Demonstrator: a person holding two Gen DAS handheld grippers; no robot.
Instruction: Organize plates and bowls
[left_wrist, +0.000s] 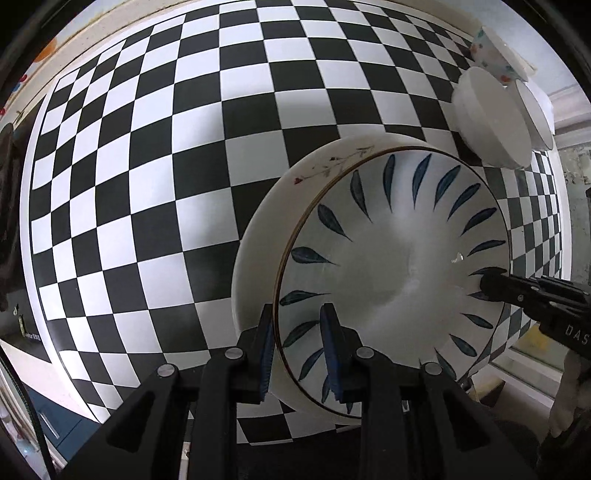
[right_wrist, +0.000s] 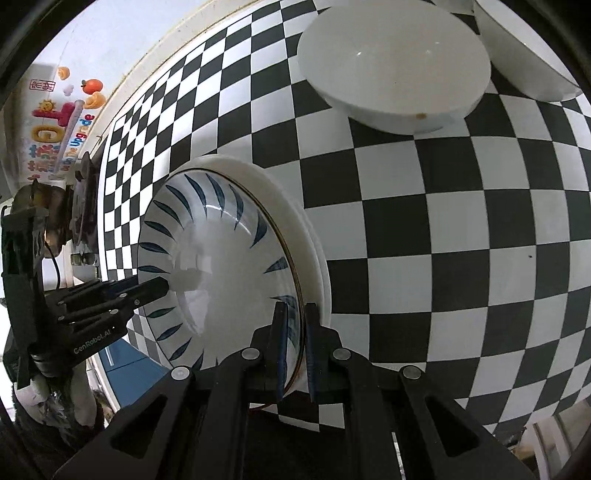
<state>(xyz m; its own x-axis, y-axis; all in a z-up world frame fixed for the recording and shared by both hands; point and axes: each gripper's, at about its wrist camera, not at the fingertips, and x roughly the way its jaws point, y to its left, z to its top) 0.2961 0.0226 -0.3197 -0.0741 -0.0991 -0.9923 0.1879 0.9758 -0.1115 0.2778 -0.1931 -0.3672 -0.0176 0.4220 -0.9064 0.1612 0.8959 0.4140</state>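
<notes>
- Stacking step, by my reading: the blue-leaf plate (left_wrist: 391, 266) sits nested in a plain white plate (left_wrist: 258, 236) with a small floral sprig on its rim, and both grippers grip the pair from opposite edges over the checkered tablecloth (left_wrist: 147, 184).
- Left gripper (left_wrist: 301, 350) straddles the near rim, one finger outside and one inside the leaf plate, pinching both rims.
- Right gripper (right_wrist: 295, 347) does likewise on the opposite edge, pressed onto the stacked rims; its tip shows in the left view over the plate's far side.
- Orientation: the plates are round, so there is no long axis; their open faces point up. Whether they rest on the cloth or hang just above it, I cannot tell.
- White bowls (right_wrist: 395, 66) stand well apart at the far edge, one patterned bowl (left_wrist: 491, 51) among them.
- Next move likely calls for a level two-handed carry or set-down, then releasing both rims evenly.
</notes>
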